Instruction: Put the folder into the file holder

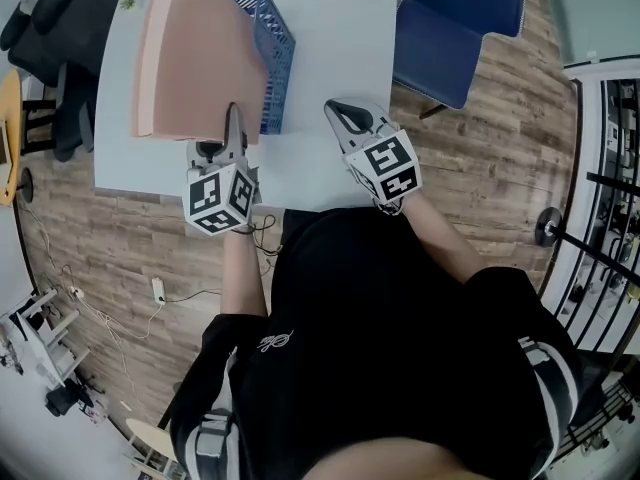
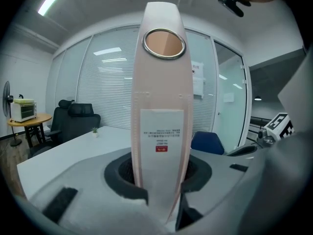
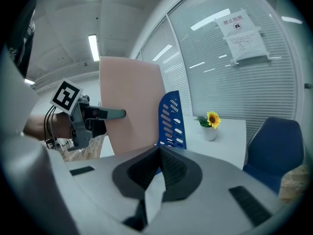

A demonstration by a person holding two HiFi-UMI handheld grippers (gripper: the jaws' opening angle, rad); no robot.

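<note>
Pink round-spined folder (image 2: pixel 161 82) in left claw (image 2: pixel 161 199) beside slotted blue holder (image 1: pixel 278 53)

Straight ahead of the left claw (image 1: pixel 234 118) the upright folder (image 1: pixel 195 53) fills the way. The blue file holder (image 1: pixel 272 38) stands just right of it and closes that side. Ahead of the right claw (image 1: pixel 336 108) the white surface (image 1: pixel 340 58) runs open as far as the sunflower pot (image 3: pixel 210 126) at its far edge. Past the surface's edge to that claw's right stands a blue chair (image 1: pixel 455 28). Left of the left claw is a black chair (image 1: pixel 60 18).
</note>
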